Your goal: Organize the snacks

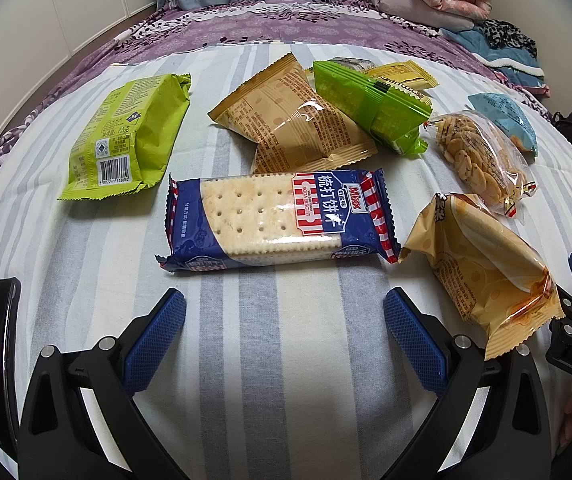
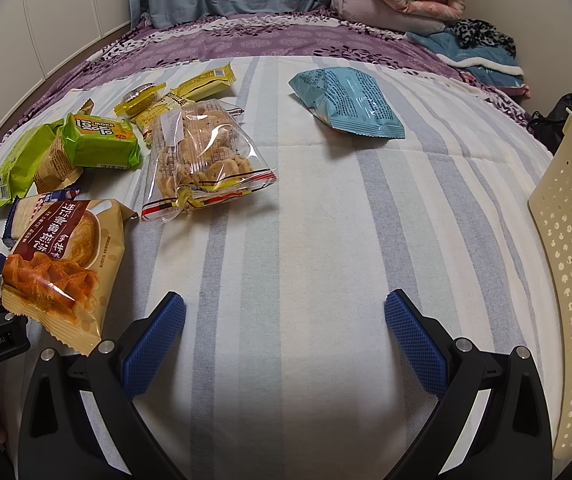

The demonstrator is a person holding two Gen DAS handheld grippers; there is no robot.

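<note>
Several snack packs lie on a striped cloth. A blue soda biscuit pack [image 1: 277, 220] lies just ahead of my open, empty left gripper [image 1: 284, 314]. A tan egg-roll pack [image 1: 486, 268] [image 2: 61, 264] lies to its right. A lime bag [image 1: 125, 136], a tan pack [image 1: 294, 124], a green wafer pack [image 1: 370, 104] [image 2: 99, 142] and a clear cookie bag [image 1: 478, 156] [image 2: 205, 160] lie farther back. A light-blue bag [image 2: 346, 100] lies ahead of my open, empty right gripper [image 2: 284, 314].
A cream perforated basket [image 2: 570, 272] stands at the right edge. Small yellow packets [image 2: 189, 88] lie behind the cookie bag. A purple bedspread [image 2: 269, 36], folded clothes [image 2: 406, 0] and a curtain are at the back.
</note>
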